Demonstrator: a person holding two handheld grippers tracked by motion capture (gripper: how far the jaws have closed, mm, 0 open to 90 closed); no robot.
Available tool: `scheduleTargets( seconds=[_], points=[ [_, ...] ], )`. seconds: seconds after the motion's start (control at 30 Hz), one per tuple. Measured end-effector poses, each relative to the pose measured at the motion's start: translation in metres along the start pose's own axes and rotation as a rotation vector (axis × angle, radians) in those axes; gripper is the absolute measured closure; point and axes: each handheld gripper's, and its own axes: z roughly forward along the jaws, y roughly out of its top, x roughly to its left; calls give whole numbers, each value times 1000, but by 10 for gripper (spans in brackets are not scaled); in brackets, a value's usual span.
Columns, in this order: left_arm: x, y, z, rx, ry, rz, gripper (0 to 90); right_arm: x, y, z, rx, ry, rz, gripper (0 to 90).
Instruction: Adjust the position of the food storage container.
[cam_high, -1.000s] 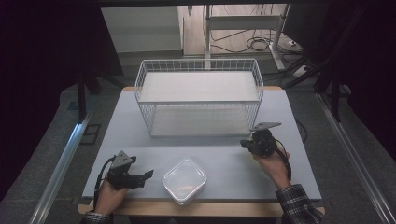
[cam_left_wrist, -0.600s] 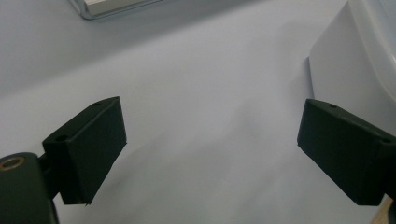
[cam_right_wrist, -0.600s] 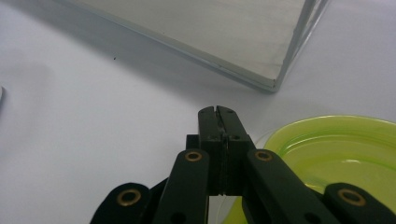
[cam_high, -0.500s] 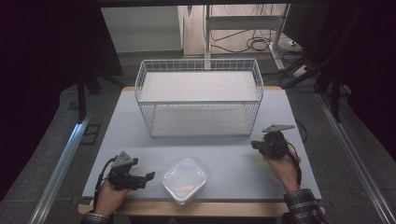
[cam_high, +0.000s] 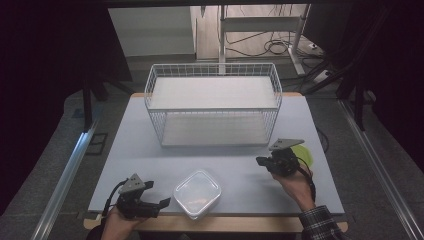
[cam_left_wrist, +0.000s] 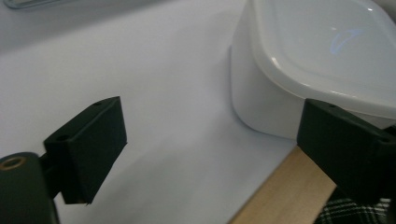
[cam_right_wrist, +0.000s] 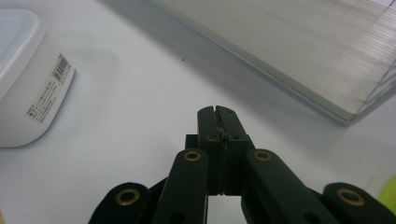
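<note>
Since the earlier frames, the left gripper (cam_high: 159, 203) is seen shifted toward the box (cam_high: 197, 193), and the right gripper (cam_high: 260, 161) is seen carried rightward and then back inward, between the basket (cam_high: 213, 107) and the counter's (cam_high: 150, 165) near edge. The left gripper's jaws have just been closing slightly, with nothing pressed between them.

In the high view, the box, a translucent lidded container with rounded corners, is shown lying at the near edge of the counter, between the two hands. The left gripper is held just beside the box's left side, jaws apart and pointed at it. In the left gripper view, the box (cam_left_wrist: 280, 74) is seen beyond the jaws: one jaw stands in front of its near corner, the other over bare counter; whether the first touches cannot be told.

The right gripper (cam_right_wrist: 218, 112) is shown with jaws together and empty, pointed across the counter. In the right gripper view, a barcode label is seen on the box's (cam_right_wrist: 28, 79) side, well apart from the jaws. A green thing (cam_high: 304, 155) is partly hidden behind the right gripper. The basket, of white wire, is set at the counter's far side.
</note>
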Motion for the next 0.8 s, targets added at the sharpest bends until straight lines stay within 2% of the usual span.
scheduleTargets(
  seconds=[0.1, 0.27, 0.37, 0.47, 0.63, 0.8],
  points=[
    [-10, -2, -4, 12, 1, 10, 221, 9, 1, 2, 9, -5, -17, 893],
    [-24, -3, -6, 31, -5, 25, 495, 25, -1, 3, 15, 15, -24, 893],
    [-31, -2, -2, 50, -32, 33, 653, 35, -3, 3, 15, 38, -14, 893],
    [-36, 0, 2, 76, -32, 37, 767, 45, -5, 3, 11, 66, -7, 892],
    [-38, 3, 9, 85, -49, 12, 851, 60, -8, 7, 25, 121, 4, 888],
    [-37, 6, 15, 77, -53, -29, 863, 74, -8, 14, 48, 185, 23, 888]
  ],
)
